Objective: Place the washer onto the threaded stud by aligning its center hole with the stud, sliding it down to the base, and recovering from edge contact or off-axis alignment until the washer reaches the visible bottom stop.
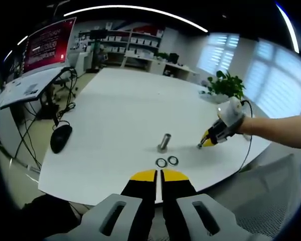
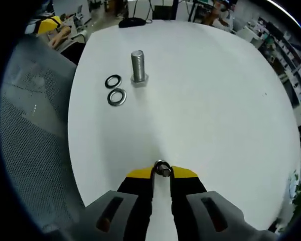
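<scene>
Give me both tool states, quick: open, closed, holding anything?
Left tool: closed, holding nothing, above the table edge.
Right tool: closed on a washer, away from the stud.

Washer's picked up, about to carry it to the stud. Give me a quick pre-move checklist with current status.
1. Held washer clamped between right gripper tips: ok.
2. Washer hole lined up over threaded stud: not ok, stud stands well ahead.
3. Stud upright on the table: ok.
4. Stud shaft free of washers: ok; two spare washers lie flat beside it.
5. Left gripper off the stud: ok, shut and holding nothing.
6. Washer held flat: cannot tell.
</scene>
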